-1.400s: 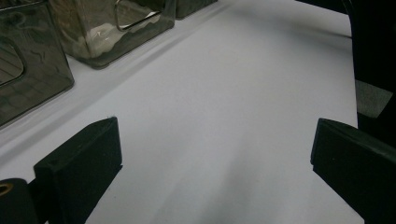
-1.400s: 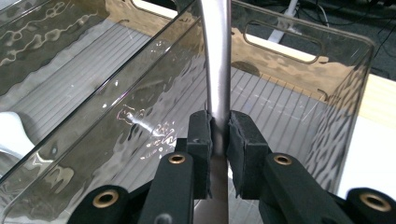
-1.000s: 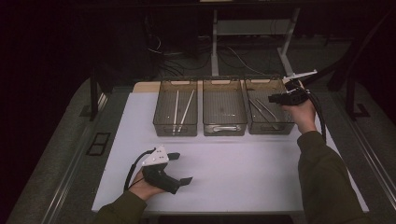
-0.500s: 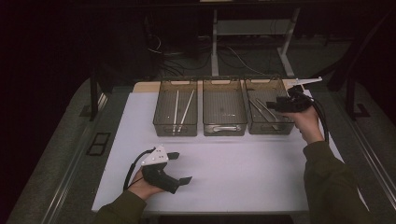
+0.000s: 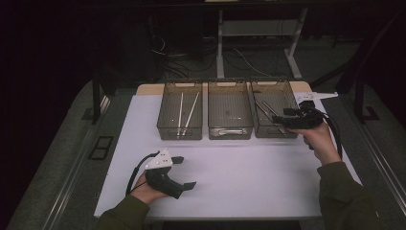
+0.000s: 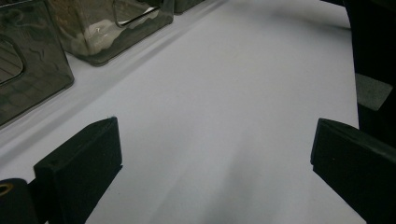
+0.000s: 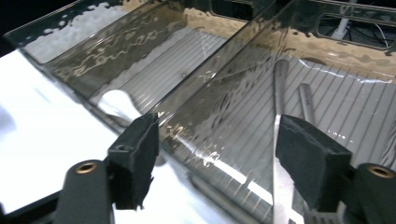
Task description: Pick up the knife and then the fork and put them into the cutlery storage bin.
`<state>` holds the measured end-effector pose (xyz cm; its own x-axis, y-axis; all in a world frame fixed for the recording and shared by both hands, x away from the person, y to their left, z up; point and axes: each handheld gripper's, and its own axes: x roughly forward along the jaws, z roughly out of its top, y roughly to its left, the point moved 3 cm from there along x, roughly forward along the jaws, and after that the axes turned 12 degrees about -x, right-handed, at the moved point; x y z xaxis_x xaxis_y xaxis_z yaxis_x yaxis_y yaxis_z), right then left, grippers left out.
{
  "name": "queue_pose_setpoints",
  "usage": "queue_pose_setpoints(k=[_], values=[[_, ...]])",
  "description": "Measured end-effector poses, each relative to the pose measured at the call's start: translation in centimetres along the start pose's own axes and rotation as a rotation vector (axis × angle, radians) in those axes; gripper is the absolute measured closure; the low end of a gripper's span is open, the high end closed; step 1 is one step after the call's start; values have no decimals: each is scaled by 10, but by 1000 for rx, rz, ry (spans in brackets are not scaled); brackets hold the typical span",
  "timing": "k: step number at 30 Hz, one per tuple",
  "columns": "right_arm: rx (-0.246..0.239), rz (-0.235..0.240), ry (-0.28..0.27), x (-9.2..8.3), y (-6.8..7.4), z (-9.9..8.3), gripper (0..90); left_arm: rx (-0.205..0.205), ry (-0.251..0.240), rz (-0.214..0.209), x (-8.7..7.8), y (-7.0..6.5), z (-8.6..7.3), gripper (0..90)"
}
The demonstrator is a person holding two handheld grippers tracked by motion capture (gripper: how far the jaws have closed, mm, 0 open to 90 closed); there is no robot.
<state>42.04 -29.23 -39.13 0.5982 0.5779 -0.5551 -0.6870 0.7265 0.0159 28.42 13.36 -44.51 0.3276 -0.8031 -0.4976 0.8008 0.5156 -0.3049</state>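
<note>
Smoky clear plastic along the far side of the white table (image 5: 249, 172): three open bins in a row. Counts, from the person's left, a left bin (image 5: 179, 134) with pale sticks, a middle bin (image 5: 229, 132), and a right bin (image 5: 287, 86) with the silvery metal utensils (image 5: 268, 111) on its ribbed floor.

Finds the right gripper (image 5: 280, 120) at the right bin's near right corner, aimed across it toward the person's left. Stands open, having just been opening, with nothing between the pads. Shows, in the right gripper view, the right gripper (image 7: 215, 140) set wide above a clear wall of the right bin (image 7: 224, 116), with the middle bin (image 7: 116, 46) off to one side.

Places the silvery metal utensils (image 7: 280, 84) ahead of and below those jaws, inside the bin, close to the inner edge of one pad. Runs their long handles away from the camera, so roughly across the line from pad to pad; looks fit for a pinch across a handle. Calls first for a reach over the wall and down.

Leaves the left gripper (image 5: 186, 171) low over the table's near part, well apart from the bins, open and empty; same wide, empty stance for the left gripper (image 6: 215, 144) over bare table (image 6: 224, 93). Makes the right hand plainly the nearer one.
</note>
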Motion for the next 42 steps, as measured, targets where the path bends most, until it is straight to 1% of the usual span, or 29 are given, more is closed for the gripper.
queue_pose_setpoints(k=[2, 3, 10, 17, 22, 24, 27, 28, 29, 31, 35, 40, 42], values=[[-13, 6, -11, -4, 7, -3, 295, 1, 1, -1, 0, 0, 0, 9], [-15, 18, -19, -6, 10, -4, 294, 0, 1, -2, 0, 0, 0, 9], [-18, 74, -50, -17, 33, -14, 278, 5, 3, -2, 0, 0, 0, 9], [-51, 103, -53, -23, 52, -22, 262, 4, 0, -2, -1, -1, 0, 10], [-66, 104, -42, -25, 62, -28, 245, 8, 2, -3, 0, -2, 0, 10], [-83, 105, -31, -26, 66, -32, 240, 8, 3, -3, 0, -2, 0, 10], [-105, 102, -24, -27, 75, -38, 199, 8, 3, -3, 0, -2, 0, 10], [-116, 96, -23, -28, 77, -39, 198, 8, 2, -3, 0, -2, 0, 10], [-122, 94, -22, -28, 80, -41, 190, 15, 3, -2, 0, -1, 0, 9], [-126, 95, -23, -29, 85, -44, 189, 8, 2, -2, -1, -2, 0, 10], [-137, 86, -17, -29, 92, -51, 176, 9, 4, -1, -1, -2, 0, 10], [-140, 68, -22, -28, 97, -59, 174, 11, 3, -1, -1, -2, 0, 10], [-142, 66, -23, -28, 100, -61, 158, 12, 5, 0, -2, -2, 0, 10]])
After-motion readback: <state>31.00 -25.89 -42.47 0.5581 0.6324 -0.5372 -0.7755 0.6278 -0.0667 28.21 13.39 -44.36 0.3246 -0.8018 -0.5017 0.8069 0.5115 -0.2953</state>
